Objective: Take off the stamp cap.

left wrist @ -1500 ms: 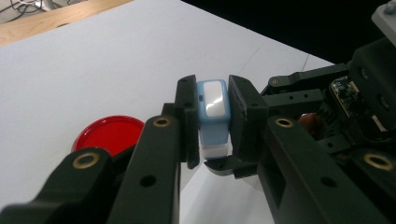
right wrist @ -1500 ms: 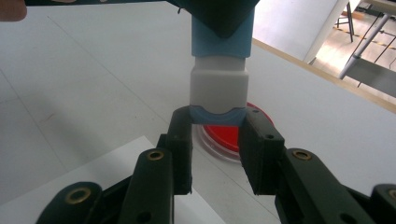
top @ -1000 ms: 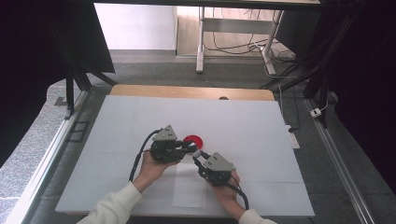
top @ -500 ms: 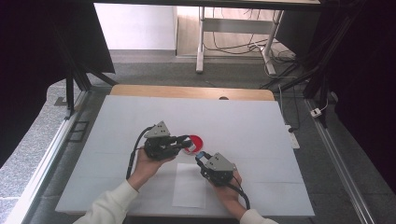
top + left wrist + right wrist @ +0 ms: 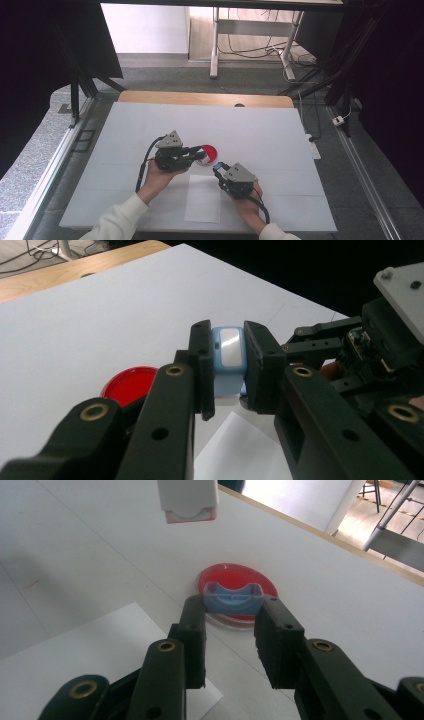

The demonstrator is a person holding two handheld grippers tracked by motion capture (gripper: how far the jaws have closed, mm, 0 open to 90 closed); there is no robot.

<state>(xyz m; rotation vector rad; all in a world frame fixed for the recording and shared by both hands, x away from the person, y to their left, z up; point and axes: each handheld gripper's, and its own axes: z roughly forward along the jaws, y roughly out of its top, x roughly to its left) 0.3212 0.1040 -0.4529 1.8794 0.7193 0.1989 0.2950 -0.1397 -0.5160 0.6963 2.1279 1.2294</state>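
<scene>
Light-blue case point(image 5: 227, 352) sits clamped between the jaws of the left gripper point(image 5: 197, 154), lifted off the white table point(image 5: 280, 140) just beside the red dish point(image 5: 209, 151). The right gripper point(image 5: 220, 169) is closed on a smaller blue cap-like piece point(image 5: 234, 599), held over that dish. Against a second ago, the two grippers' tips have drawn slightly apart; this probably means the piece has come free of the case. Whether the two parts truly belong together is hard to tell. A white block point(image 5: 187, 497) is cut off by the top edge of the right gripper view, and what it is stays unclear.
</scene>
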